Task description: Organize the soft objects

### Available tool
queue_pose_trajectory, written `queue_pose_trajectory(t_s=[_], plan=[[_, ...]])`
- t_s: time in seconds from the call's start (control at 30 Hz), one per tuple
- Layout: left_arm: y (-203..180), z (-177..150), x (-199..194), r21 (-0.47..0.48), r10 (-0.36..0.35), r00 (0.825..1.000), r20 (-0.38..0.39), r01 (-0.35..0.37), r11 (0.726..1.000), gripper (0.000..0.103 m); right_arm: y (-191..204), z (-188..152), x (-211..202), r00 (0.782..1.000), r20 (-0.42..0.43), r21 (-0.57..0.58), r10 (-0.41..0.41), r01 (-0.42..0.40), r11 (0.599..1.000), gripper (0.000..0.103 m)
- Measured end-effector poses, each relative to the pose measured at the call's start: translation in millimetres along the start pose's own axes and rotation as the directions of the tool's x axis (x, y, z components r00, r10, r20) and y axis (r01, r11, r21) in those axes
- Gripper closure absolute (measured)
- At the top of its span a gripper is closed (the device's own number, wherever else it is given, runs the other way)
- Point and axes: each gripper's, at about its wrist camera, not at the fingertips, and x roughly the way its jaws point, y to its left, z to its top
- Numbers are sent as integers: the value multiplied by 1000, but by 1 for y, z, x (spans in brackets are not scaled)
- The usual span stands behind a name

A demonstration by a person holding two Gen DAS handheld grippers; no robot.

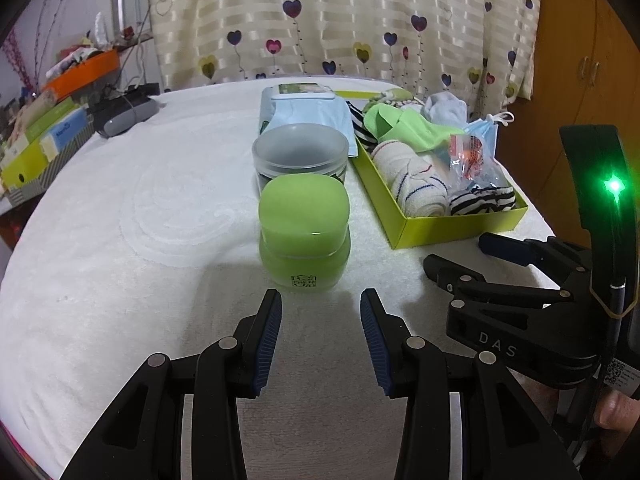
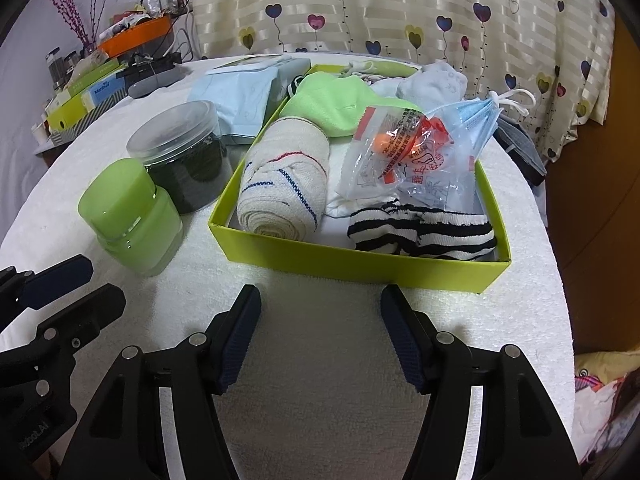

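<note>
- On the white towelling-covered table [image 2: 340, 360], both of my grippers hover low, angled down at the cloth, each with nothing between its pads.
- My left gripper [image 1: 320, 336] stands released, jaws apart, just short of the pale green glossy square-lidded jar [image 1: 304, 232]; no contact is visible.
- My right gripper [image 2: 320, 336] is spread wide and empty in front of the near wall of the lime-green shallow cardboard box [image 2: 360, 264].
- Soft items are already inside that box: a rolled cream bandage with red and blue stripes [image 2: 286, 176], a black-and-white striped knit sock [image 2: 420, 232], a light green cloth [image 2: 340, 108], a pale blue sock [image 2: 432, 84] and a blue pleated face mask [image 2: 476, 120] lying over the right rim.
- A clear crinkled plastic packet with red print [image 2: 404, 156] sits on top of the pile, tilted.
- Outside the box stand the green jar, a clear round plastic tub with dark contents [image 2: 184, 160] and a light blue soft pack of wipes [image 2: 240, 100], just beside the box's left wall.
- Judgement: sorting looks nearly complete; the mask and the wipes pack are the likely remainders.
- Recommendation: approach from above, pinch the mask at its bunched middle rather than the ear loops, and avoid dragging the packet.
- Risk: the jars stand close to my left gripper; a sideways sweep could knock them over.
</note>
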Motion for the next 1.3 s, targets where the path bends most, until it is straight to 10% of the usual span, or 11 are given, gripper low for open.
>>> queue_pose_trajectory(t_s=[1.3], plan=[[1,7,7,-1,-30,999,-25,30,1000,63,1,0,0,1000,0,0,0,0,1000,39]])
